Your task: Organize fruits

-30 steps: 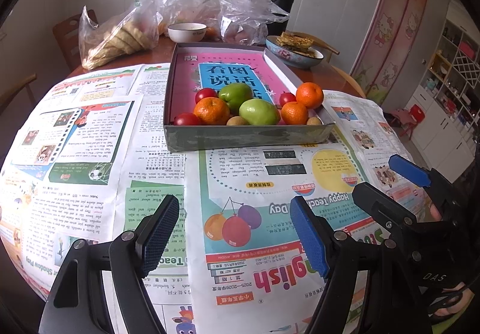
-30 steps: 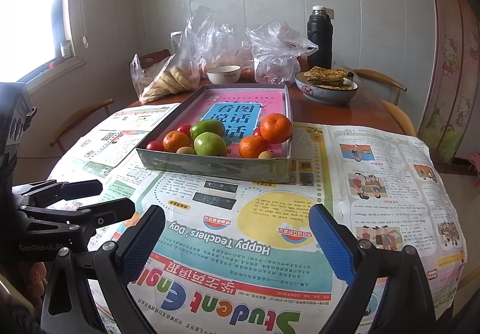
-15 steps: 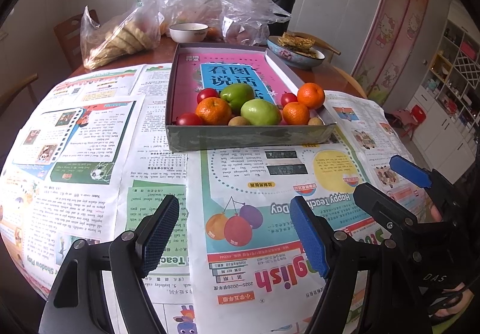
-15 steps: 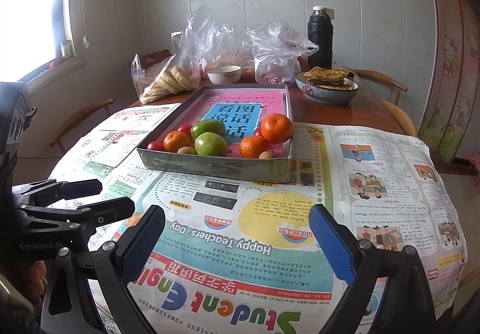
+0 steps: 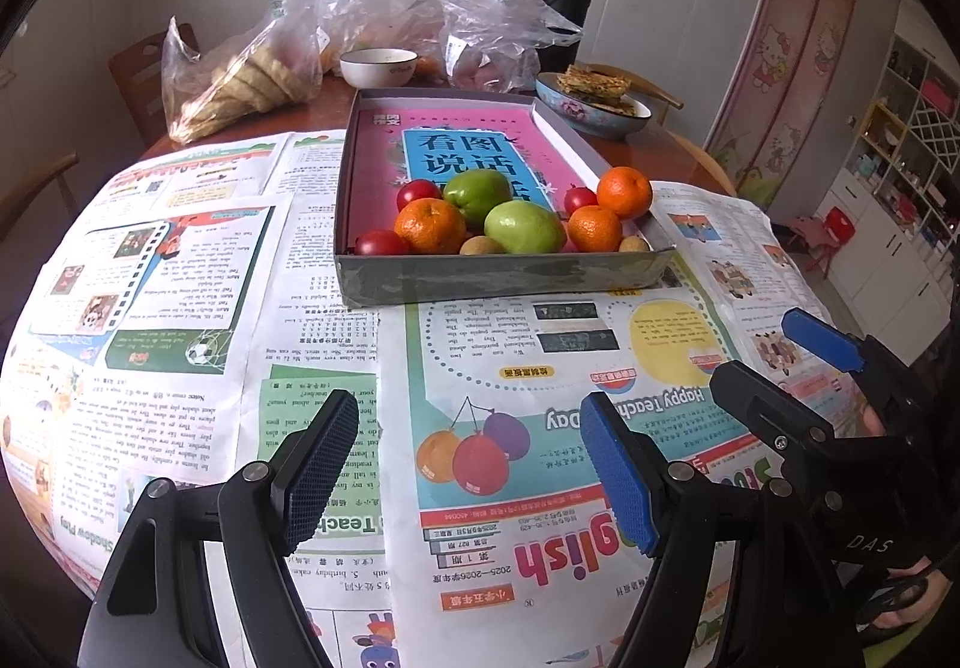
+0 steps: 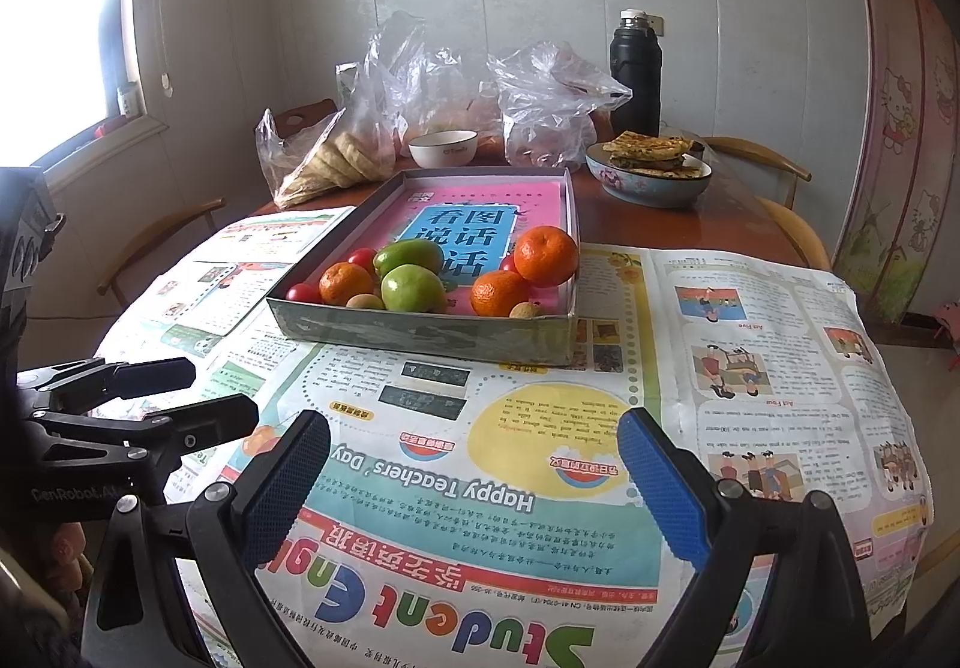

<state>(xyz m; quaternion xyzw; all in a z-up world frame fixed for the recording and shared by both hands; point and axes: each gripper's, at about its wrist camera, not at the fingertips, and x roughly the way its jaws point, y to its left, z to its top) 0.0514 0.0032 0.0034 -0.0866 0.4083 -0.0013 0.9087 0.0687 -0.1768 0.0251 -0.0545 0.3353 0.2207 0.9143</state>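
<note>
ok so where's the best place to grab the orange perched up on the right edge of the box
Take the orange across its round middle, coming down from above with the right gripper, which is open. It sits highest of the fruit, against the right wall of the box, so its top and sides are free. A second orange crowds it low at the front, so a level approach looks awkward.

The round wooden bench (image 6: pixel 744 230) is being covered over its near half by spread newspapers (image 6: pixel 750 368). A shallow cardboard box lid (image 6: pixel 420 335) is being carried on the newspapers. On the bare wood behind, a white bowl (image 6: pixel 443 147), a patterned bowl (image 6: pixel 648 185), a black flask (image 6: pixel 635 68) and plastic bags (image 6: pixel 540 98) are being carried.
</note>
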